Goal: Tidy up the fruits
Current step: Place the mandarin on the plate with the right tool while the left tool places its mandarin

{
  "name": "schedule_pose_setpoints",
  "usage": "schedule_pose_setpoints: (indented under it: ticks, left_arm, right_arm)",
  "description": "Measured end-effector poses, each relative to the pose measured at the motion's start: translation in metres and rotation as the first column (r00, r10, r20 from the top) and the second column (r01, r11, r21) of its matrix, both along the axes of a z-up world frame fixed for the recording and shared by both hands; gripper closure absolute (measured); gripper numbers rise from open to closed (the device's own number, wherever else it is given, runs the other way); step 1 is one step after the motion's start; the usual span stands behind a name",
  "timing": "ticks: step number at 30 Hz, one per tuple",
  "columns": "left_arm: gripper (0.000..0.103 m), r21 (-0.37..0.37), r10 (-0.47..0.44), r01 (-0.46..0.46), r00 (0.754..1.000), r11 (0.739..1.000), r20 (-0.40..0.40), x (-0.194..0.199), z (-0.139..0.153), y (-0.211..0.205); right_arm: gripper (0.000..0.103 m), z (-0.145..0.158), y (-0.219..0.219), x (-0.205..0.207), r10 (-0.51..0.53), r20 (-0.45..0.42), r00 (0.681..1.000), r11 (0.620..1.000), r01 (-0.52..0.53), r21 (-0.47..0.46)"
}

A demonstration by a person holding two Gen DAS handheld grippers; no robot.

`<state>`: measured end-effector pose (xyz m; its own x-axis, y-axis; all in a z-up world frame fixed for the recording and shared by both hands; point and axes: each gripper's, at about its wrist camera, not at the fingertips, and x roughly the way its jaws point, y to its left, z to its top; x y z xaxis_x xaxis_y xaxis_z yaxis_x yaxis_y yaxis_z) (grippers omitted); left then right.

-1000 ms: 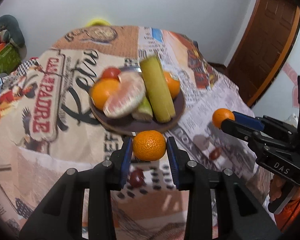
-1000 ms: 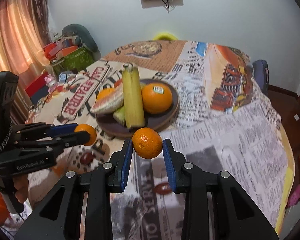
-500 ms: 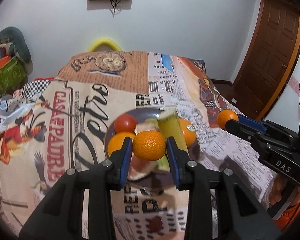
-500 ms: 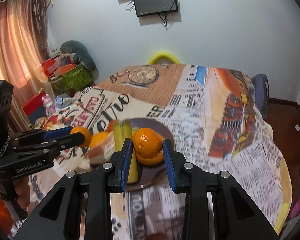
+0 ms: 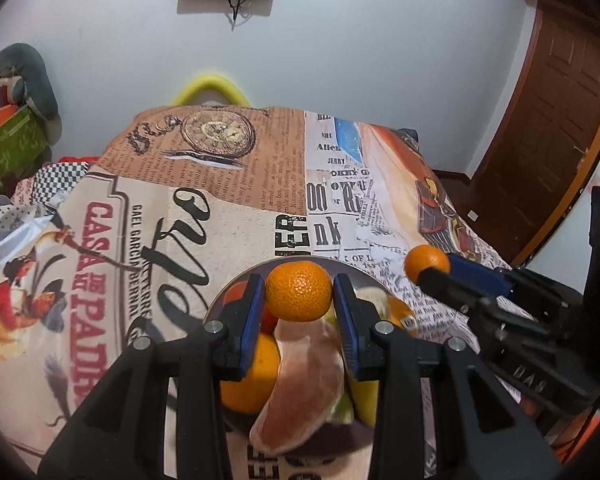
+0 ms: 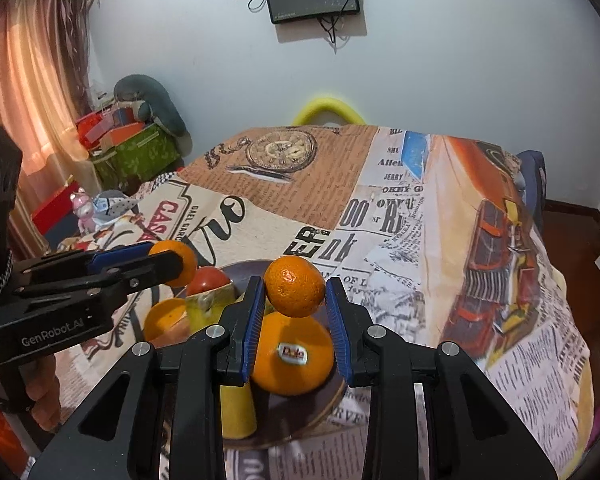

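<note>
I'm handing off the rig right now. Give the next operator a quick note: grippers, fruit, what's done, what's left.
Left gripper: shut on a mandarin, held over the plate.
Right gripper: shut on a second mandarin, above the stickered orange.
Plate already holds the stickered orange, another orange, a tomato, a pomelo wedge and yellow-green stalk pieces.
Left: set both mandarins onto the plate and release.

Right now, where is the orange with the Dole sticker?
In the right wrist view, the stickered orange sits on the dark plate, directly beneath the mandarin held in the right tongs, with the yellow fruit at its left.
</note>
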<state>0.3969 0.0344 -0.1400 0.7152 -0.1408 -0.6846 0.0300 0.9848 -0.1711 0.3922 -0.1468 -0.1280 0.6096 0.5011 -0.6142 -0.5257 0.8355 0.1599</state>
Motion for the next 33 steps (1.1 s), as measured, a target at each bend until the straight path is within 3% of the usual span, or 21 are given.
schedule_pose_setpoints:
  ticks: [6,17,28,33]
  left_arm:
    - [0.068,0.007,-0.003,0.003,0.999,1.0,-0.034,0.024,-0.013,-0.001]
    - [0.068,-0.047,0.001,-0.005,0.997,0.999,-0.081,0.042,-0.027,0.007]
    - [0.068,0.016,0.009,-0.008,0.999,1.0,-0.053,0.018,-0.014,0.009]
    - [0.068,0.052,0.011,-0.01,1.0,0.999,-0.02,-0.007,0.005,0.011]
  right_arm:
    - [0.074,-0.014,0.008,0.019,0.014,-0.051,0.999,1.0,-0.015,-0.004]
    - [0.073,-0.027,0.018,0.033,0.044,-0.1,0.994,0.999,-0.046,-0.018]
    - [0.073,-0.015,0.004,0.022,0.021,-0.094,0.995,1.0,-0.022,-0.006]
    - [0.073,0.0,-0.003,0.002,0.007,-0.062,0.998,1.0,-0.008,-0.02]
